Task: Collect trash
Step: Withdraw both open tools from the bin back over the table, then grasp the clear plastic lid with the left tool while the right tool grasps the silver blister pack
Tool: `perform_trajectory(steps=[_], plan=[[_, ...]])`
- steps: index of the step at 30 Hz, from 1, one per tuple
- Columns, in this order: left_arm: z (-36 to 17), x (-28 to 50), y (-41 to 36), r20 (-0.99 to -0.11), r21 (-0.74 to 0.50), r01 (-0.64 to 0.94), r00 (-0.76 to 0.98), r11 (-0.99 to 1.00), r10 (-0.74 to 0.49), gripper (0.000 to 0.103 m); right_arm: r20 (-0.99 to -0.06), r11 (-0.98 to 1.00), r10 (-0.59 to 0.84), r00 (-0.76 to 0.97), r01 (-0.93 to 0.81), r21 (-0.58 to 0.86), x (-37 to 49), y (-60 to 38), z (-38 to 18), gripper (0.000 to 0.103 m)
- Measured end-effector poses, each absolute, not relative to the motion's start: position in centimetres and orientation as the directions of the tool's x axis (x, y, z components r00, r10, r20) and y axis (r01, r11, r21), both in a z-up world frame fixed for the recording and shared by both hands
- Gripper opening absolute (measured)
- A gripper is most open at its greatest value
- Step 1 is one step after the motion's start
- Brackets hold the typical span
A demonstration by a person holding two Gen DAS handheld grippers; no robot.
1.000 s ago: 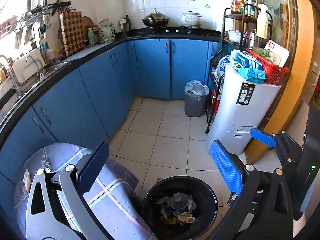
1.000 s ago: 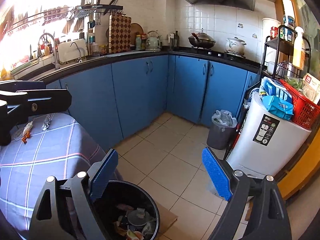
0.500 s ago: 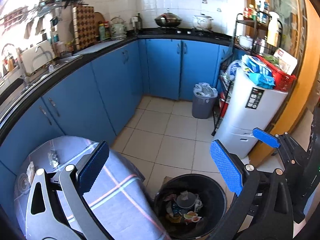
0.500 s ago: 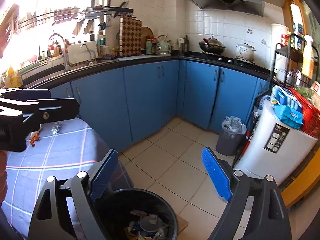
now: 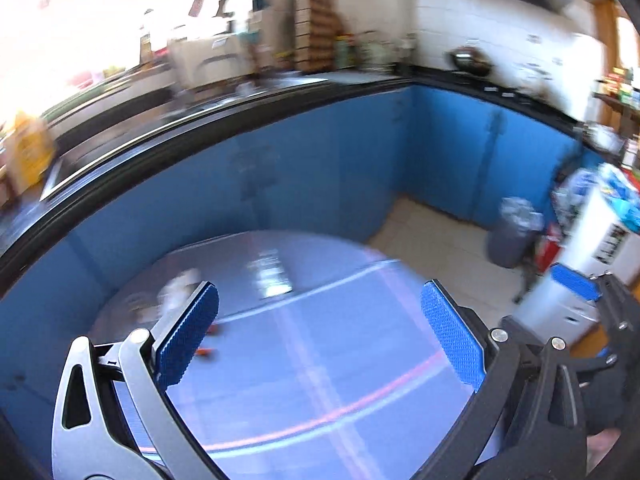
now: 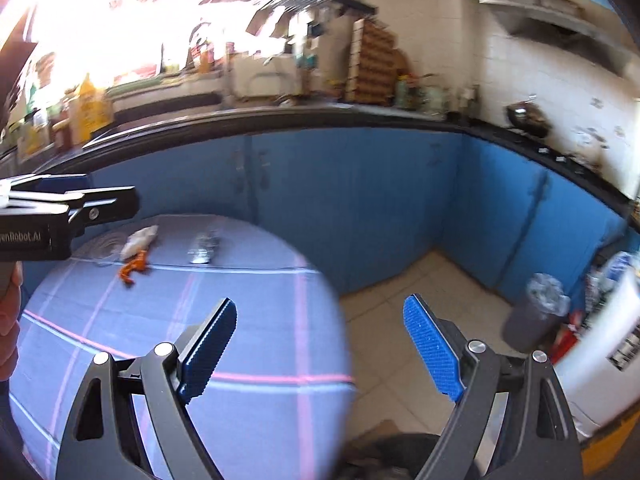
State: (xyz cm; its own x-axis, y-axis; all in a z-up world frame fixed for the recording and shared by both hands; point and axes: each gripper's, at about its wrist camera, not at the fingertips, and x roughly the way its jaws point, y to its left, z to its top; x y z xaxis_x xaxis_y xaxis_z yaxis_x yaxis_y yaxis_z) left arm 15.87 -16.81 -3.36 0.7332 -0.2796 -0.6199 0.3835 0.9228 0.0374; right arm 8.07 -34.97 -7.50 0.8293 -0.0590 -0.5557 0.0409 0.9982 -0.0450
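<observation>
On the round table with a blue checked cloth [image 6: 240, 400] lie a crumpled white wrapper [image 6: 140, 240], orange peel bits [image 6: 134, 268] and a silver foil piece [image 6: 204, 248], all near its far edge. The left wrist view is blurred but shows the same white wrapper [image 5: 176, 288], foil [image 5: 268, 276] and orange bits [image 5: 208, 350]. My left gripper [image 5: 316, 308] hangs open over the cloth, nothing between its blue pads, with the trash just ahead and to its left. My right gripper [image 6: 320, 312] is open and empty over the table's right edge. The black bin's rim [image 6: 380, 456] barely shows below it.
Blue cabinets under a black counter [image 6: 360, 120] curve behind the table. A small grey bin with a bag [image 6: 536, 312] and a white appliance [image 6: 600, 364] stand at the right on the tiled floor [image 6: 400, 280]. A hand [image 6: 8, 320] shows at the left edge.
Both grippers have swung left, away from the black bin and over the table. The bin has left the left wrist view, and the table trash now lies closer ahead. Both stay open.
</observation>
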Motion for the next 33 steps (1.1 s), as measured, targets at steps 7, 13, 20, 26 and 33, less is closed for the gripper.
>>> perform_trajectory(steps=[7,13,20,26,33], plan=[[-7.5,21.3,-6.0,-0.644,0.103,0.191,0.761,0.976,-0.081,0.099,-0.629,0.997,0.062,0.775,-0.083,-0.004,17.1,-27.2,-10.2,0.083],[-11.9,25.9,0.4,-0.699,0.122,0.087,0.715,0.989,0.023,0.097,-0.673,0.988,0.075,0.736,-0.145,-0.049,23.5,-21.8,-12.6,0.083],[-17.6,30.9,3.9,-0.815,0.067,0.095,0.58,0.993,-0.001,0.093,-0.719,0.992,0.06,0.692,-0.122,-0.035,29.2,-20.0,-15.0,0.083],[-18.4,32.3,2.7,-0.819,0.022,0.143,0.57,0.989,-0.064,0.094,-0.748,0.995,0.057,0.661,-0.096,-0.01,31.8,-19.8,-16.5,0.083],[-19.3,33.4,1.7,-0.828,0.044,0.146,0.558,0.988,-0.046,0.094,-0.761,0.995,0.058,0.646,-0.098,-0.007,32.7,-19.4,-17.3,0.083]])
